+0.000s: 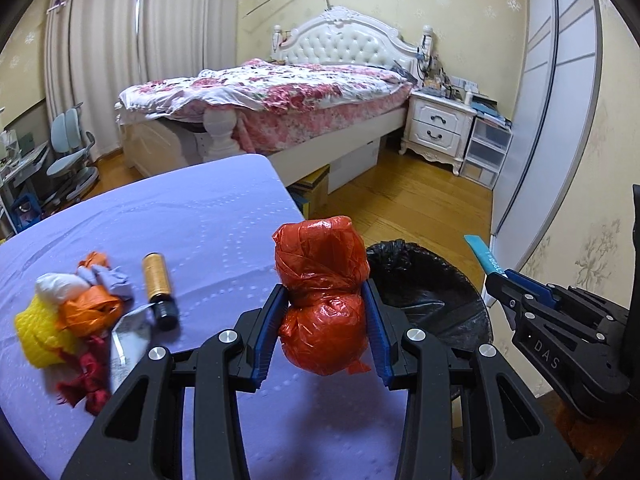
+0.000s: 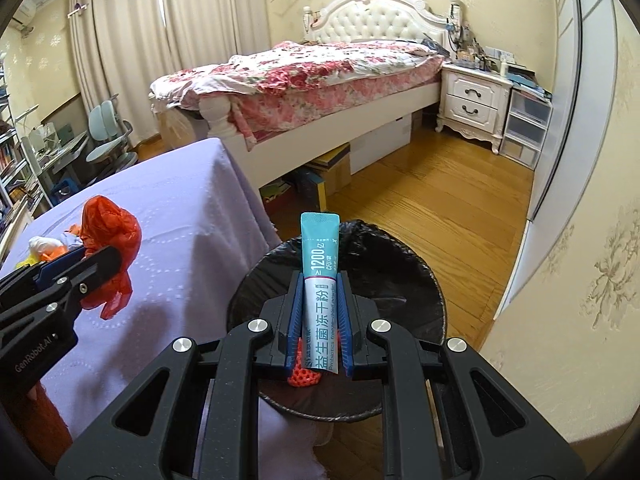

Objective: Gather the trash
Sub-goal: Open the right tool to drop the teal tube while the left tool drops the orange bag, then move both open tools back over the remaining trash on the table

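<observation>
My left gripper [image 1: 325,304] is shut on a crumpled red plastic bag [image 1: 320,280], held above the right edge of the purple-covered table [image 1: 192,216]. My right gripper [image 2: 320,292] is shut on a teal and white powder sachet [image 2: 320,264], held over the black-lined trash bin [image 2: 392,264]. An orange mesh scrap [image 2: 304,378] shows in the bin below the sachet. The bin [image 1: 424,292] stands on the floor beside the table's right edge. In the left wrist view the right gripper [image 1: 496,276] appears at the far right with the sachet tip [image 1: 478,246] sticking up.
Left on the table lies a pile of scraps: a yellow mesh [image 1: 38,332], orange bag [image 1: 88,312], white wad [image 1: 56,286], red scrap [image 1: 86,384], foil wrapper [image 1: 128,332] and a gold tube with a black cap [image 1: 159,290]. A bed [image 1: 280,96], nightstand [image 1: 438,124] and wooden floor [image 1: 420,200] lie beyond.
</observation>
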